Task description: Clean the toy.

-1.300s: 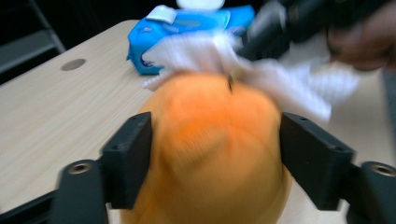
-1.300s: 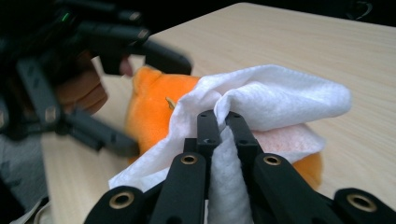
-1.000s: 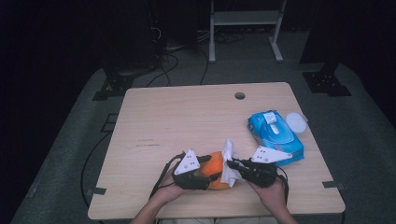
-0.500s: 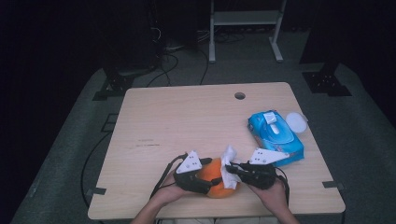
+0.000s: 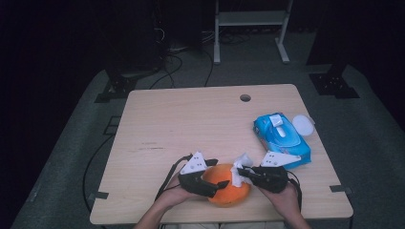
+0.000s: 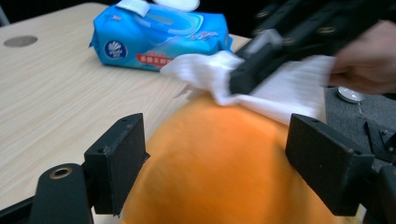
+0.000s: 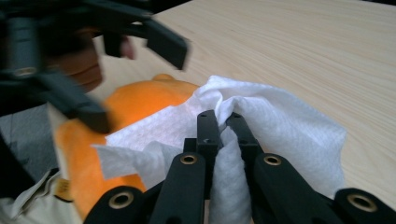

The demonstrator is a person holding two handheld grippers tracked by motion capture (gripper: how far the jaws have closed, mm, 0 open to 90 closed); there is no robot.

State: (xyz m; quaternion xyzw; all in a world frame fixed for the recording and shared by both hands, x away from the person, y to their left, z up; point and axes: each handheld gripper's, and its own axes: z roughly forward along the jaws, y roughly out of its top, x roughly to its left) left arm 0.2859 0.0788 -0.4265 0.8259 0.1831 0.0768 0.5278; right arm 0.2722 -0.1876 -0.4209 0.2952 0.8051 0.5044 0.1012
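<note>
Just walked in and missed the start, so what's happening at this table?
A person is wiping a soft orange plush object at the near edge of the wooden table. The left gripper straddles it, jaws on either side, apparently steadying it. The right gripper is shut on a crumpled white wipe, pressing it against the plush. A blue pack of wet wipes lies to the right with a white round lid beside it.

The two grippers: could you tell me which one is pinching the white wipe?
The right gripper: its jaws are shut on the white wipe, whereas the left gripper straddles the orange plush toy.
</note>
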